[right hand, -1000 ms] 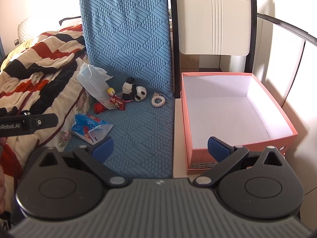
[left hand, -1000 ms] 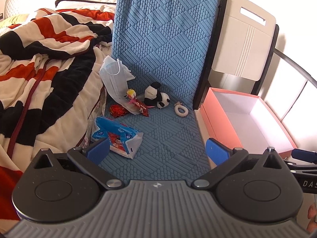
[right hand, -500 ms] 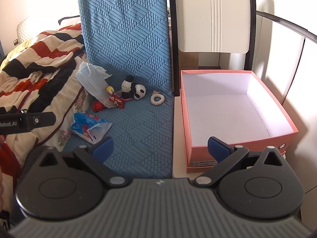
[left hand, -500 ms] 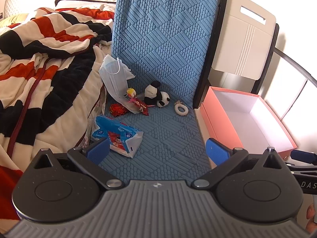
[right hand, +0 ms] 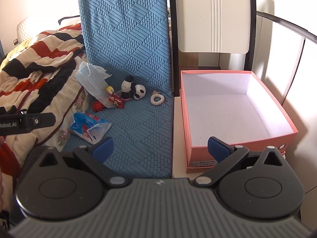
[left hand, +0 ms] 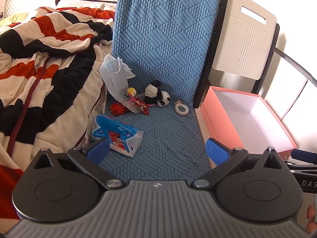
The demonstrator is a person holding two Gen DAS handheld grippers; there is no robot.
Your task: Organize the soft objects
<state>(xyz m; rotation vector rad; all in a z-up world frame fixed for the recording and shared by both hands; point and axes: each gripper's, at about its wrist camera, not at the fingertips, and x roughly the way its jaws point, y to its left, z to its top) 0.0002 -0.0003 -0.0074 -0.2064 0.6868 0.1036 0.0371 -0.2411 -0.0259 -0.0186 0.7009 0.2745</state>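
A: What is lying before you, biggest first?

B: The blue quilted mat (left hand: 164, 130) is carrying everything. To its right the pink box (right hand: 235, 109) is sitting open, white inside. You are seeing a crumpled blue wipes packet (left hand: 116, 134) nearest, a face mask (left hand: 114, 77) leaning at the blanket (left hand: 39, 59), then the panda plush (left hand: 156, 96) lying on its side.

A: And your fingers?

B: Your left gripper (left hand: 157, 150) and right gripper (right hand: 160, 145) are both hovering spread wide, gripping nothing.
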